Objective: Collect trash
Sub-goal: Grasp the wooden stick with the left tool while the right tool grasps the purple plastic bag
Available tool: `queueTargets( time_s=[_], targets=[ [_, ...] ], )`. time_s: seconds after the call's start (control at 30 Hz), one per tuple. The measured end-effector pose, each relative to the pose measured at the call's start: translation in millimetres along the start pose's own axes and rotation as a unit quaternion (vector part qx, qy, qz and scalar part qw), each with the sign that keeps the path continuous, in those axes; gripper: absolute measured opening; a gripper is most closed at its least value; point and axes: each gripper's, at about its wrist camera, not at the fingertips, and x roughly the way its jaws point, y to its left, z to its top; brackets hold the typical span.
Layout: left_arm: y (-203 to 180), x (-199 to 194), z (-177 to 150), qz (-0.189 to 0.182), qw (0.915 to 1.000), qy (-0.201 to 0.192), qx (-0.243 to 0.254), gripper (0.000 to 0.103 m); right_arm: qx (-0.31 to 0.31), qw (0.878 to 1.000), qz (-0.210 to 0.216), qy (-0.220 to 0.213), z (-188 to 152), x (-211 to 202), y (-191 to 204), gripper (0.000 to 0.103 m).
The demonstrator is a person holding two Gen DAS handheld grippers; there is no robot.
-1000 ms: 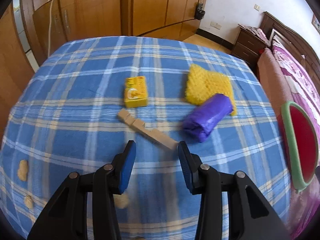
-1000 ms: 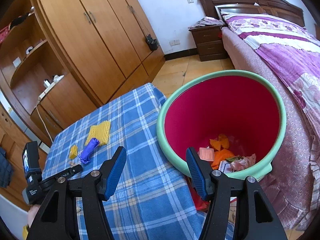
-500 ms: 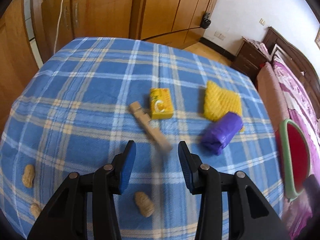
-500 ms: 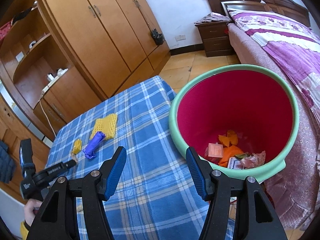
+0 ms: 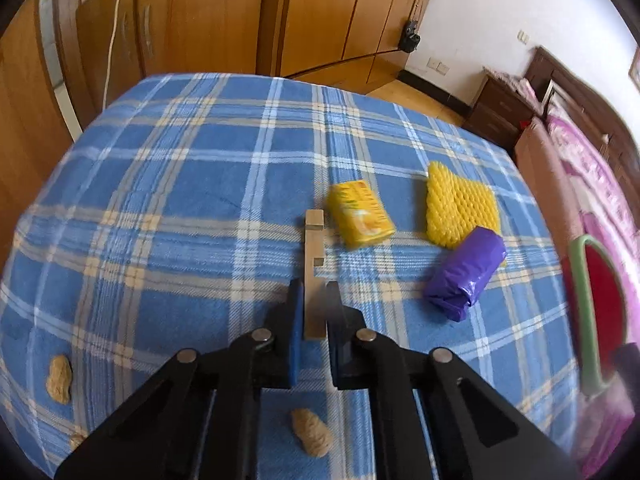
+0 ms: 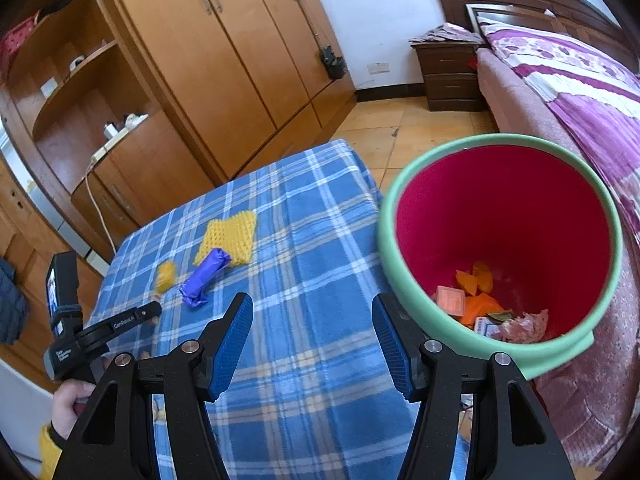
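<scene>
Wooden stick [image 5: 313, 276] sits clamped between the left gripper's [image 5: 314, 300] fingers [image 5: 295, 320].

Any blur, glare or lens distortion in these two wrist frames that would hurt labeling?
Left wrist view: slight motion blur, worst on the yellow carton and bin rim; the wooden piece between the left gripper pads stays legible. Right wrist view: sharper; strong fisheye bending at wardrobe and bed. Soft daylight, no harsh glare in either.
</scene>
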Motion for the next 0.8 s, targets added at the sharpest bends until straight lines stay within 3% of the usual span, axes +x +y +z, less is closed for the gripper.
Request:
queueTargets(
  time_s=[0.33,0.57,0.8],
  targets=[
    [28.6,-30.7,-4.0,-0.008,0.9989,-0.041,-0.022,0.010,-0.027,0.999,0.029,0.033,7.6,40.3,47.4,0.063],
    [47.0,-32.6,-4.7,0.008,0.9984,-0.048,-0.029,0.010,-0.059,0.995,0.041,0.065,6.4,75.0,85.3,0.063],
    [62.9,-33.0,-5.1,0.004,0.9976,-0.054,-0.044,0.010,-0.051,0.993,0.055,0.093,4.7,111.3,111.6,0.063]
  ],
)
